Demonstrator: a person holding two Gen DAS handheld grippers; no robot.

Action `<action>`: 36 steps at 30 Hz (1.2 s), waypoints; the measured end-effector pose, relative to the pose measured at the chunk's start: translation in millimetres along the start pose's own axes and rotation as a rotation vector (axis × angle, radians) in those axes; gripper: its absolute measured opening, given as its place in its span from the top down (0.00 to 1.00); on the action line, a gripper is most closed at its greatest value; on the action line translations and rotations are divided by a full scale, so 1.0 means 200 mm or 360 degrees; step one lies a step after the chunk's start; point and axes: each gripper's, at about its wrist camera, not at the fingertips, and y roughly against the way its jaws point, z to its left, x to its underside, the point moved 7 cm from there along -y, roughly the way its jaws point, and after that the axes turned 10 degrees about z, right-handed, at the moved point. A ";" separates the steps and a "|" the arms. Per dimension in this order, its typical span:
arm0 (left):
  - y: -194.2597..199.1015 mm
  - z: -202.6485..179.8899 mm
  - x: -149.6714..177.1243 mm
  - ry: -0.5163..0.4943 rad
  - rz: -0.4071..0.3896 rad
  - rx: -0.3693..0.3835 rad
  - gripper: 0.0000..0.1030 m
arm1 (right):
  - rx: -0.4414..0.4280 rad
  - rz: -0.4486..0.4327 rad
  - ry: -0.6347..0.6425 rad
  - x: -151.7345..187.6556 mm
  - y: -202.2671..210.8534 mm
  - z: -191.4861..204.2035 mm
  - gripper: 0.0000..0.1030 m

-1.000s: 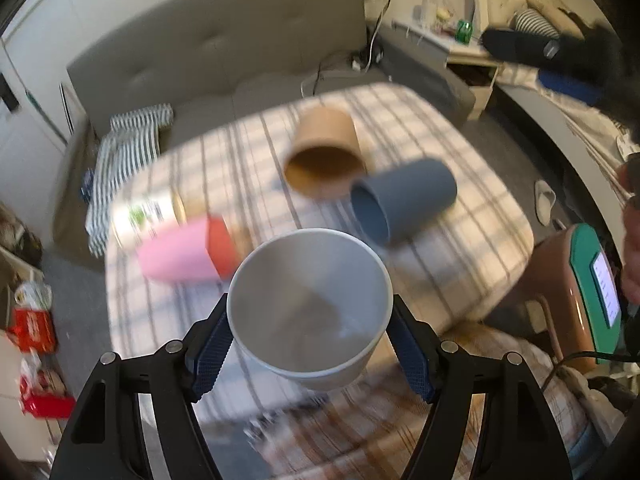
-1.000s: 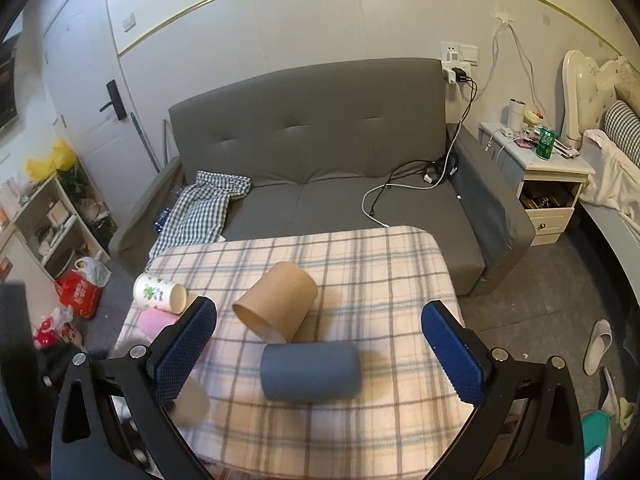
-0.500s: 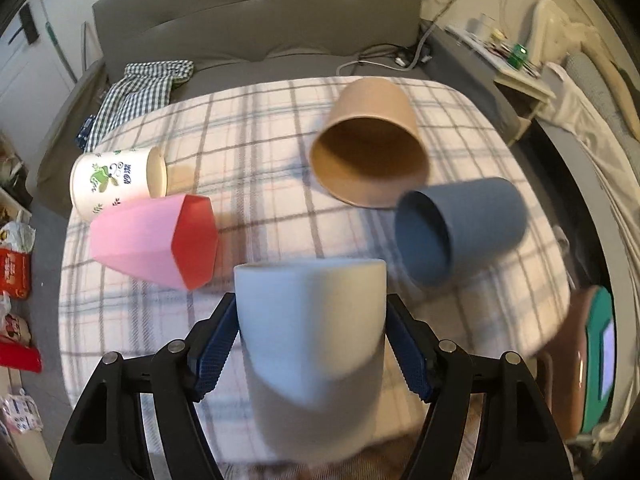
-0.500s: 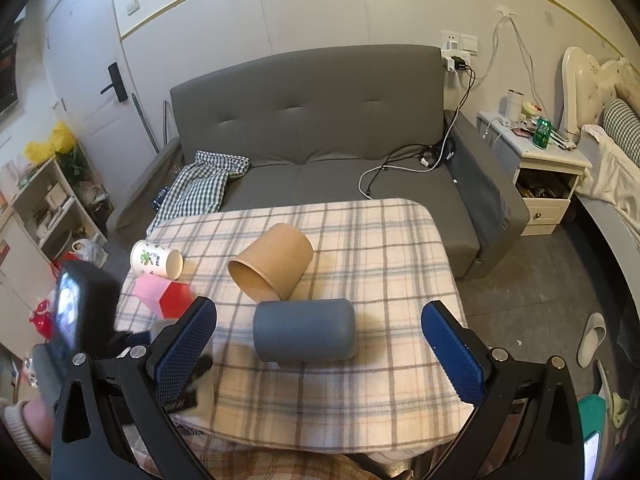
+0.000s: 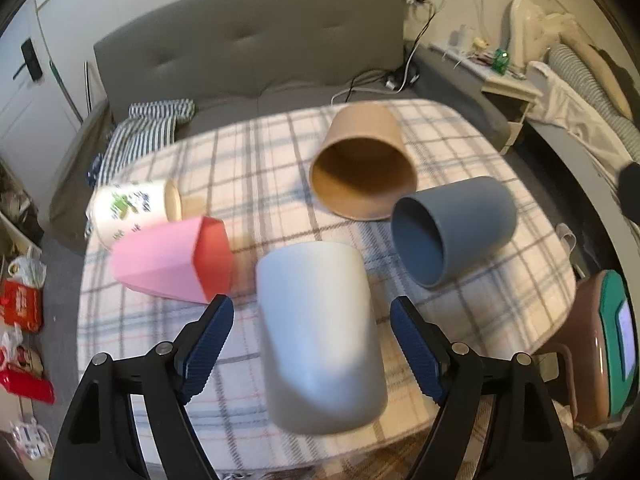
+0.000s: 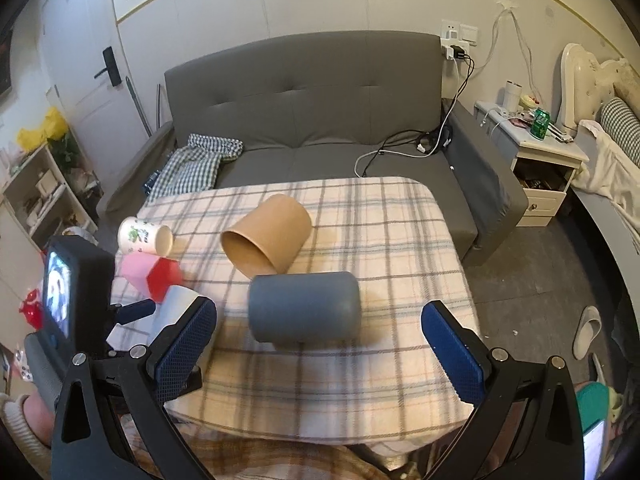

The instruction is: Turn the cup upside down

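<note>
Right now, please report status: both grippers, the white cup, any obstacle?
Left gripper open, white cup between its fingers, untouched, upside down. Right gripper open, empty. Pink cup and blue cup close beside.

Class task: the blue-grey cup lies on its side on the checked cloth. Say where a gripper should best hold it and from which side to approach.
Probably across the round wall of the blue-grey cup, mid-length, coming from above with the open right gripper. It lies on its side, mouth toward the left, so both curved flanks are exposed. The brown paper cup crowds its far side, leaving the top approach clearest.
</note>
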 end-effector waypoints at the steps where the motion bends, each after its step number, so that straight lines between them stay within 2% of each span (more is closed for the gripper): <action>1: 0.04 0.02 0.01 -0.0007 -0.0033 0.0002 0.18 | 0.0003 -0.0015 -0.0002 0.00 0.01 0.01 0.00; 7: 0.26 0.20 0.05 0.0066 -0.0218 0.0022 0.13 | 0.0056 -0.0151 -0.0021 0.01 0.13 0.14 0.00; 9: 0.32 0.31 0.09 0.0117 -0.0277 -0.0013 0.07 | 0.0071 -0.0177 -0.0030 0.02 0.14 0.18 0.00; 14: 0.38 0.51 0.22 0.0214 -0.0349 -0.0129 0.05 | 0.0075 -0.0111 -0.0054 0.14 0.03 0.36 0.00; 18: 0.35 0.63 0.32 0.0306 -0.0339 -0.0155 0.05 | 0.0085 0.0028 -0.0003 0.25 -0.16 0.49 0.00; 24: 0.28 0.74 0.44 0.0439 -0.0289 -0.0136 0.05 | 0.0042 0.0206 -0.0054 0.34 -0.38 0.57 0.00; 29: 0.24 0.78 0.48 0.0502 -0.0271 -0.0172 0.05 | 0.0007 0.0258 -0.0039 0.38 -0.47 0.63 0.00; 36: 0.17 0.80 0.53 0.0556 -0.0206 -0.0150 0.05 | -0.0057 0.0366 -0.0073 0.43 -0.59 0.66 0.00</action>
